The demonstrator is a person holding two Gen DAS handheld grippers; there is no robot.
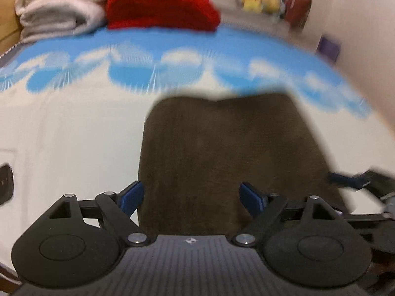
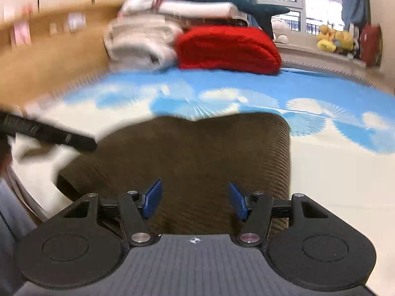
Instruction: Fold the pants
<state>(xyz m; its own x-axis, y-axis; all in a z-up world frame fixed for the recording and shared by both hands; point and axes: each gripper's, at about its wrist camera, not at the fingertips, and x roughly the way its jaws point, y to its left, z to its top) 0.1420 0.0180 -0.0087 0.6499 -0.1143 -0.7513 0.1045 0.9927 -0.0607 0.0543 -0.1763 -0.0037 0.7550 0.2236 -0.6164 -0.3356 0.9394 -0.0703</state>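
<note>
Blue-white bedsheet (image 2: 321, 162) under brown pants (image 2: 197, 153); red blanket (image 2: 227, 46) behind.

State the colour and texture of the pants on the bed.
Dark brown, ribbed like corduroy pants; clearest in the right wrist view.

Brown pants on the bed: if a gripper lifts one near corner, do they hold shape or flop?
Probably flop: the brown pants are soft ribbed cloth lying flat in a fold on the bed sheet, so a lifted corner would likely drape. The ribbed nap probably grips well. Folded layers may slide apart.
</note>
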